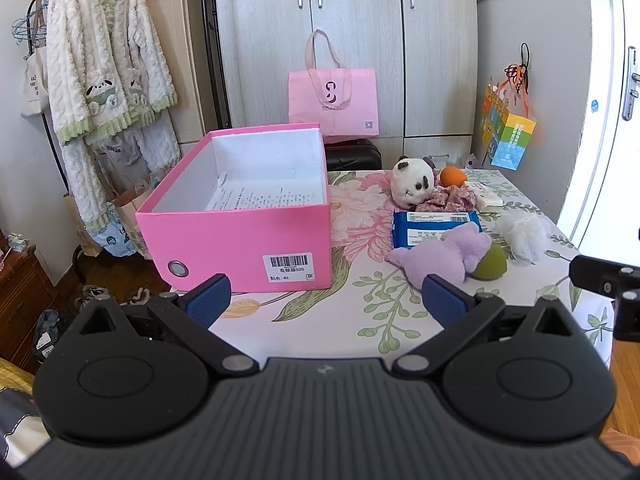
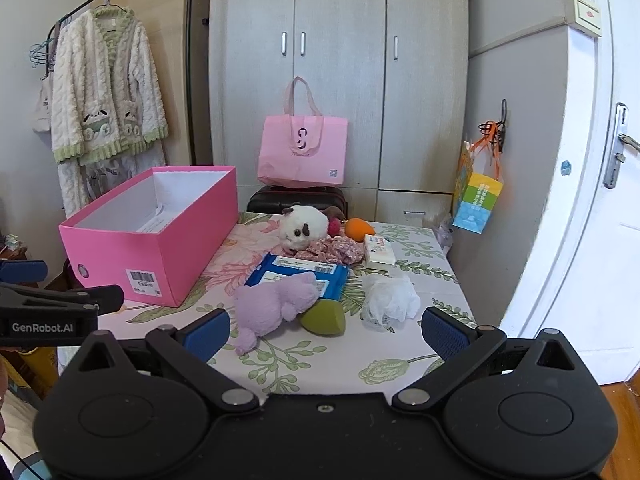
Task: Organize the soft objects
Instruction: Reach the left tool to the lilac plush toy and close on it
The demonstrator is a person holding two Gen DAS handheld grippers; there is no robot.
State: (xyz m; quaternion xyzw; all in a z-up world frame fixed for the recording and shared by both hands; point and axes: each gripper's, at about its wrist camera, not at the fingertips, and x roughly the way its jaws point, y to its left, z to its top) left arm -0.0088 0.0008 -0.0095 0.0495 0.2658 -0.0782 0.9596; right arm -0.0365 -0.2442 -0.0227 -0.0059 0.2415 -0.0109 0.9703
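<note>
An open pink box (image 1: 240, 240) (image 2: 160, 256) stands on the left of the floral table, with a printed sheet inside. To its right lie a purple plush (image 1: 440, 254) (image 2: 276, 304), a green sponge (image 1: 490, 264) (image 2: 324, 316), a white mesh puff (image 1: 520, 232) (image 2: 390, 300), a blue wipes pack (image 1: 434, 226) (image 2: 298, 274), a panda plush (image 1: 412, 182) (image 2: 302, 226), a floral cloth (image 1: 452, 198) (image 2: 334, 250), an orange sponge (image 1: 452, 177) (image 2: 358, 228) and a white tissue pack (image 2: 378, 250). My left gripper (image 1: 326, 300) and right gripper (image 2: 326, 336) are open and empty above the table's near edge.
A pink tote bag (image 1: 334, 106) sits on a dark case behind the table, before the grey wardrobe (image 2: 340, 60). Pyjamas (image 1: 106, 76) hang on a rack at the left. A colourful bag (image 2: 476, 196) hangs at the right next to a white door (image 2: 600, 200).
</note>
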